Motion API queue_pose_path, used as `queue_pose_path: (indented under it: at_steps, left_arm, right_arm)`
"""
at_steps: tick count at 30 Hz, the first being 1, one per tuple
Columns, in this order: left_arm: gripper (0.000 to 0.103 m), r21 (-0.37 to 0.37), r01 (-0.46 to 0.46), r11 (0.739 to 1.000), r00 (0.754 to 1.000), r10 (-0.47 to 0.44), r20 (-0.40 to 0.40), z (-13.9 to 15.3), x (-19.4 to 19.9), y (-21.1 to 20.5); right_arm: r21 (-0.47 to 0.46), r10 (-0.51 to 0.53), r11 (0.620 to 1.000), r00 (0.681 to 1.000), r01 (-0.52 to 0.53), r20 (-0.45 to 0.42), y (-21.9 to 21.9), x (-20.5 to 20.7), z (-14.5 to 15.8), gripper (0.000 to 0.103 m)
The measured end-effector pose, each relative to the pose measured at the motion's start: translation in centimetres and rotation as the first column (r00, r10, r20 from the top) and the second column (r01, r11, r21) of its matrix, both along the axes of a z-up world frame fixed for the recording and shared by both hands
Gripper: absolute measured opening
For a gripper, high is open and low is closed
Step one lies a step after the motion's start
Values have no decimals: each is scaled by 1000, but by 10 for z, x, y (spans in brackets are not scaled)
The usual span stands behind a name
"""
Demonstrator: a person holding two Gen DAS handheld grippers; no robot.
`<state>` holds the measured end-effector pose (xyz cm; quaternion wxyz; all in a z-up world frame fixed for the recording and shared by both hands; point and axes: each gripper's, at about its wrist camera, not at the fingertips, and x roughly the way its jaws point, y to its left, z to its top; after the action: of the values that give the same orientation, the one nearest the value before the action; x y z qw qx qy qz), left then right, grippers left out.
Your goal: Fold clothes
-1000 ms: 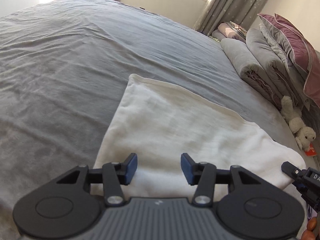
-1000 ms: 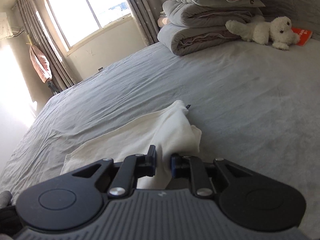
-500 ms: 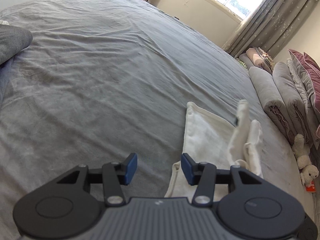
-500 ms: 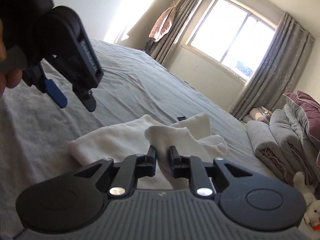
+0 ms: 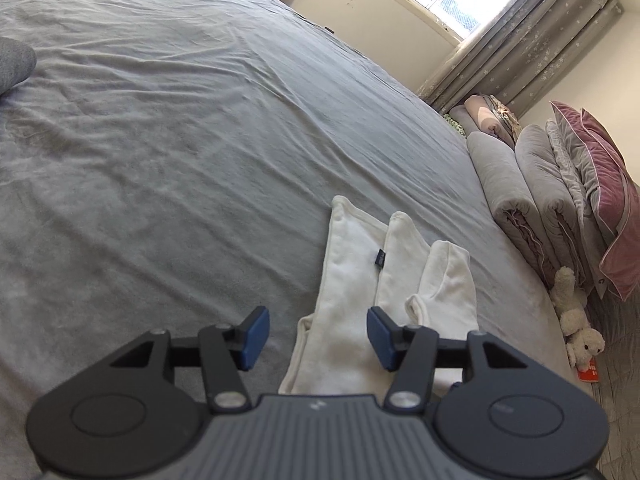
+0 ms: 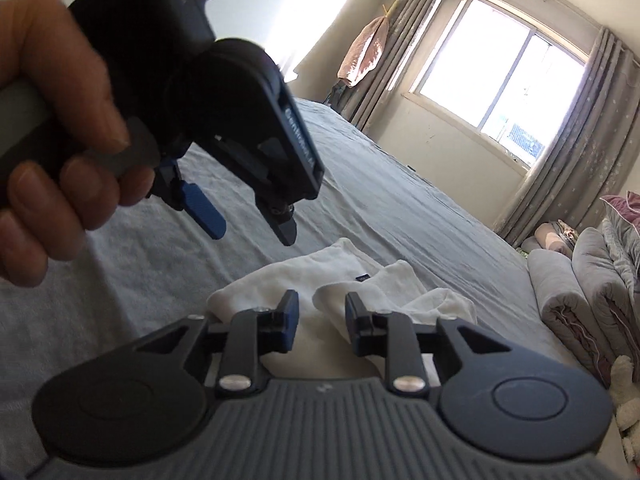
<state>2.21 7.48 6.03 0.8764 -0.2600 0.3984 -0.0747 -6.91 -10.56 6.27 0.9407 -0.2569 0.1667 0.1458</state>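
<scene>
A white garment (image 5: 356, 280) lies on the grey bed (image 5: 180, 140), folded into a long strip with a loose flap doubled over its right side and a small dark label on top. My left gripper (image 5: 318, 338) is open just above the garment's near end, holding nothing. The right wrist view shows the same white garment (image 6: 352, 276) ahead of my right gripper (image 6: 322, 322), which is open with a moderate gap and empty. My left gripper (image 6: 250, 222) also hangs open above the cloth there, held by a hand (image 6: 52, 128).
Rolled grey quilts (image 5: 520, 196) and pink pillows (image 5: 604, 196) are stacked along the bed's right side, with a plush toy (image 5: 576, 320) and an orange item beside them. A grey garment (image 5: 12, 62) lies at the far left. Window and curtains (image 6: 540, 92) stand behind.
My right gripper carried a corner of the white garment over onto itself, then opened and let it go. The left gripper swung left and stays open.
</scene>
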Motion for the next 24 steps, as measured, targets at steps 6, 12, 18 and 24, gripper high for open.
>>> queue_pose_path:
  at_steps: [6, 12, 18, 24]
  left_arm:
    - [60, -30, 40, 999, 999, -40, 1, -2, 7, -22]
    - [63, -64, 61, 996, 997, -64, -44, -14, 13, -47]
    - [64, -145, 53, 988, 996, -63, -66, -24, 20, -60]
    - [57, -133, 48, 990, 997, -56, -55, -27, 27, -70]
  right_arm:
    - [-29, -82, 996, 996, 82, -14, -35, 14, 9, 53]
    - [-104, -108, 990, 990, 99, -92, -36, 29, -3, 52]
    - [-105, -120, 989, 982, 105, -147, -43, 20, -24, 52]
    - [-69, -130, 990, 977, 119, -171, -42, 21, -28, 29]
